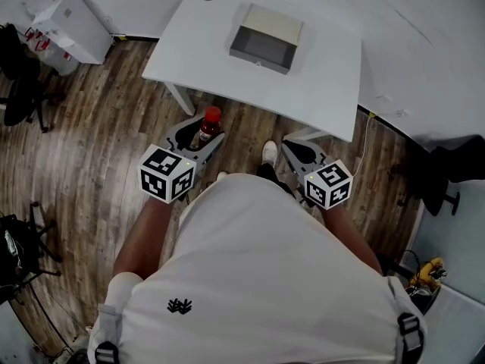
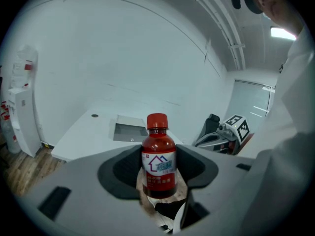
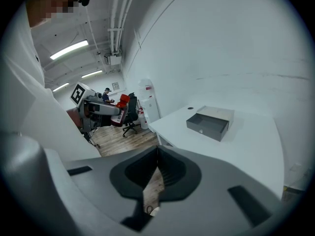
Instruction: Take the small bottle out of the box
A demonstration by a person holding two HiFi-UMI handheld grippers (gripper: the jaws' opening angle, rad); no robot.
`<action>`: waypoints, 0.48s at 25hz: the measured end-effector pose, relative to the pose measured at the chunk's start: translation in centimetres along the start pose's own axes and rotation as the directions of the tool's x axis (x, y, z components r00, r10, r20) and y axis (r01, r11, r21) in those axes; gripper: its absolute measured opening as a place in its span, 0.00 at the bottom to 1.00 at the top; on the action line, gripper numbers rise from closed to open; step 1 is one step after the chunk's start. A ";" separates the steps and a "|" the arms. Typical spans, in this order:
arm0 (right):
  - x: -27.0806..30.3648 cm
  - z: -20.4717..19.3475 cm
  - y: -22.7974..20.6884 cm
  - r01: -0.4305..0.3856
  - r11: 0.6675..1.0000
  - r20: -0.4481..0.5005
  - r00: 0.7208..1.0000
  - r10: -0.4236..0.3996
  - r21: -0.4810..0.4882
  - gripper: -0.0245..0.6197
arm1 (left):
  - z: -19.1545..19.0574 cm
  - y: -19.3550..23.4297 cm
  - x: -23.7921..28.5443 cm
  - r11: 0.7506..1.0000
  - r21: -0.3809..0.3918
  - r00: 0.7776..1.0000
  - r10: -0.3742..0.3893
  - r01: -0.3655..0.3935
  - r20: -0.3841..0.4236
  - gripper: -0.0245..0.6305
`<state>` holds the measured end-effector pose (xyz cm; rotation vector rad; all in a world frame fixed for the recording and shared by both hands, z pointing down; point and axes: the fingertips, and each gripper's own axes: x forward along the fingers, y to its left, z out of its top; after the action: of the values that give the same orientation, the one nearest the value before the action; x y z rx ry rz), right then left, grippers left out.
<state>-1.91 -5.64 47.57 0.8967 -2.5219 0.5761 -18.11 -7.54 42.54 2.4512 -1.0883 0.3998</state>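
Head view: my left gripper grasps the small bottle over the wooden floor. It is well apart from the open box, which sits on the table ahead.

Left gripper view: the bottle stands upright between the pads, its long axis vertical, red cap up, label facing me.

Right gripper view: my right gripper is clenched on nothing, with the box ahead and to its right.

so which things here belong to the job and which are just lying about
Job: small red-capped bottle of red liquid, gripped in the left tongs; open grey box on the white table.
Lying about: white water dispenser; black office chair.
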 end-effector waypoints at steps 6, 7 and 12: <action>-0.2 -0.1 0.1 -0.002 1.000 0.009 1.000 0.002 0.007 0.05 | 0.0 -0.2 0.0 1.000 0.002 1.000 0.003 -0.003 0.002 0.37; -0.2 -0.1 0.2 -0.004 1.000 0.010 1.000 0.003 0.006 0.05 | 0.0 -0.3 -0.1 1.000 0.003 1.000 0.003 -0.003 0.003 0.37; 0.1 0.1 0.7 -0.011 1.000 0.014 1.000 0.011 0.000 0.05 | -0.3 -0.2 -0.4 1.000 -0.003 1.000 0.007 -0.007 0.001 0.37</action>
<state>-2.45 -5.27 47.44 0.8904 -2.5408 0.5752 -18.27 -7.04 42.59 2.4461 -1.0973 0.3996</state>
